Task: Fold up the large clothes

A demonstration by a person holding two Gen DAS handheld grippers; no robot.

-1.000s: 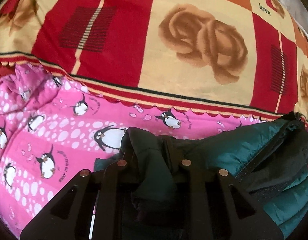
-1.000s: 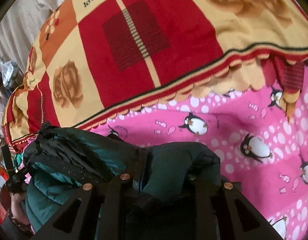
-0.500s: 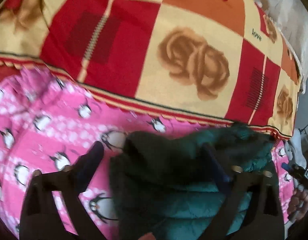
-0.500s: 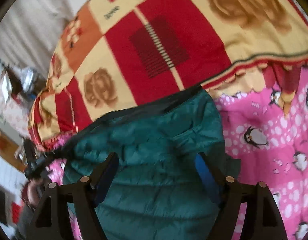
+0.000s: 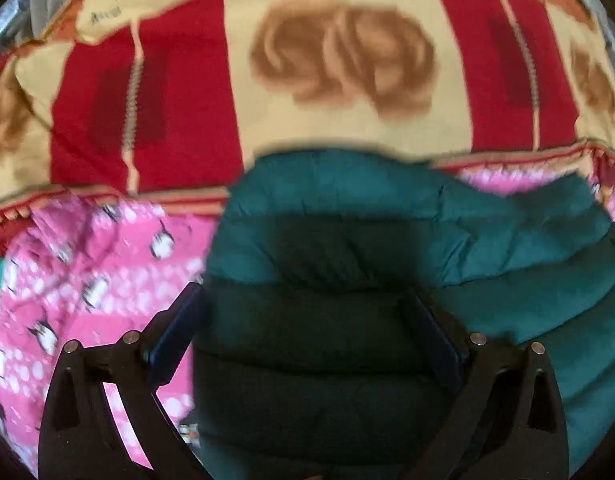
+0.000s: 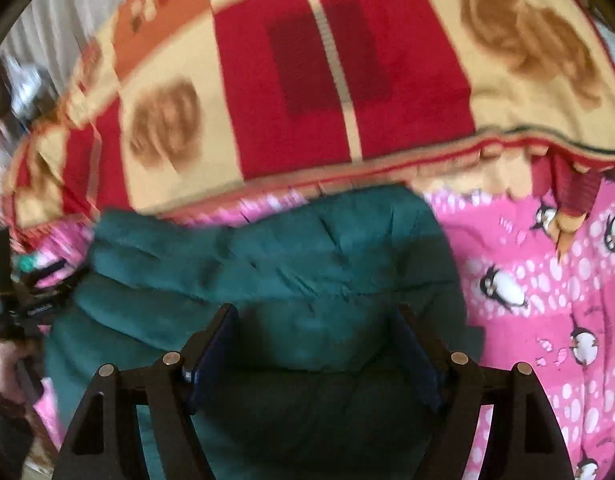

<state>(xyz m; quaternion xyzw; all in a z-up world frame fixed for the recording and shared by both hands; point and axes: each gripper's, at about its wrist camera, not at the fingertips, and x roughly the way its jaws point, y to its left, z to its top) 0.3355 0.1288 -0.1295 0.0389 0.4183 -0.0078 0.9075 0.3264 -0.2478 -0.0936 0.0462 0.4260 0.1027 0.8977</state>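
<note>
**A:** Start at the left gripper point(image 5: 307, 320). How do its jaws stand?

**B:** Spread wide, and they have just been opening. The blue pads point(image 5: 175, 328) sit at the lower left and lower right of the left wrist view, with the teal puffer jacket point(image 5: 387, 248) lying between them. The pads do not press on it, so nothing is gripped.

**A:** And the right gripper point(image 6: 315, 344)?

**B:** Also apart and just been opening, though a little less wide. In the right wrist view the same jacket point(image 6: 267, 264) fills the gap between its fingers point(image 6: 211, 344), loose and not pinched.

**A:** Where does the jacket lie?

**B:** It is bunched across the lower middle of both views, on a pink penguin-print sheet point(image 5: 87, 288). That sheet shows at the lower left of the left view and at the right of the right view point(image 6: 547, 300).

**A:** What is beyond it?

**B:** A red and cream blanket with brown roses point(image 5: 339, 60) fills the upper half of each frame point(image 6: 347, 80); the jacket's far edge reaches its scalloped border. Both pictures are blurred. At the far left edge of the right view there is dark clutter I cannot make out.
</note>
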